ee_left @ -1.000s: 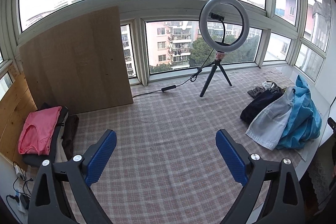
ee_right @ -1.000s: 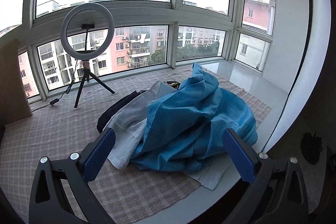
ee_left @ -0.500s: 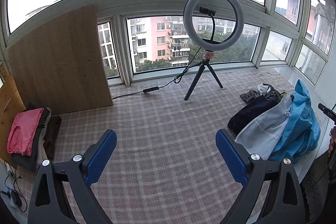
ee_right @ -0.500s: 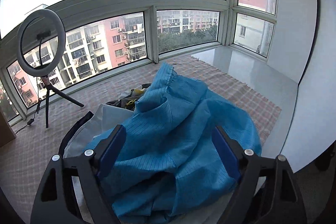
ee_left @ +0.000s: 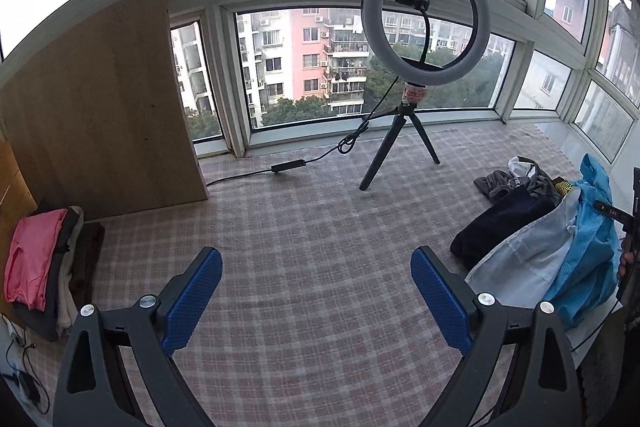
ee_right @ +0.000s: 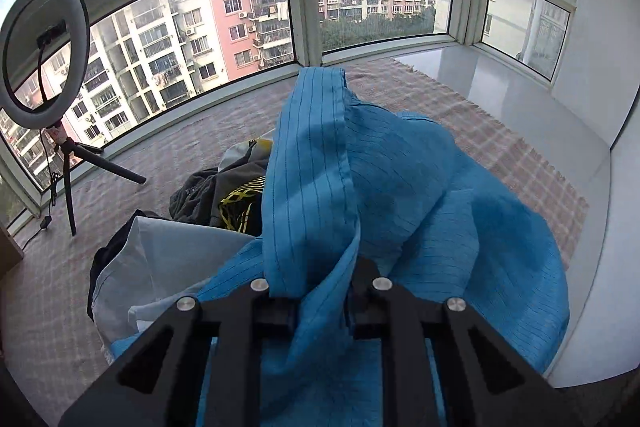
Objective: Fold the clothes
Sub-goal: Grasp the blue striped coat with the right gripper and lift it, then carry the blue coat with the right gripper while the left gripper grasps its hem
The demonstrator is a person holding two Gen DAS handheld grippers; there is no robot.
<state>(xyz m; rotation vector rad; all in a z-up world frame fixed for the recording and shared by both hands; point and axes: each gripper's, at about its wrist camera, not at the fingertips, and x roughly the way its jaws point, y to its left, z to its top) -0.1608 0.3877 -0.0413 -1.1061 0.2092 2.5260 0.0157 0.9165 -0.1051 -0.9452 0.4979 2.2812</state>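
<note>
A pile of unfolded clothes lies at the right of the checked mat (ee_left: 320, 267). On top is a blue pinstriped garment (ee_right: 420, 187), also in the left wrist view (ee_left: 588, 259). Under it lie a pale grey garment (ee_right: 160, 259), a dark one (ee_left: 504, 223) and a grey and yellow one (ee_right: 236, 195). My right gripper (ee_right: 320, 307) is shut on a fold of the blue garment, its pads hidden by the cloth. My left gripper (ee_left: 316, 291) is open and empty above the bare middle of the mat. A stack of folded clothes with a pink top (ee_left: 32, 263) sits at the far left.
A ring light on a tripod (ee_left: 424, 23) stands at the back of the mat, its cable (ee_left: 288, 167) running left. A wooden board (ee_left: 100, 115) leans against the window at back left. A white sill (ee_right: 500, 95) borders the mat on the right.
My right gripper moved down into the pile and closed on the blue garment. My left gripper stayed open and shifted its view slightly leftward.
</note>
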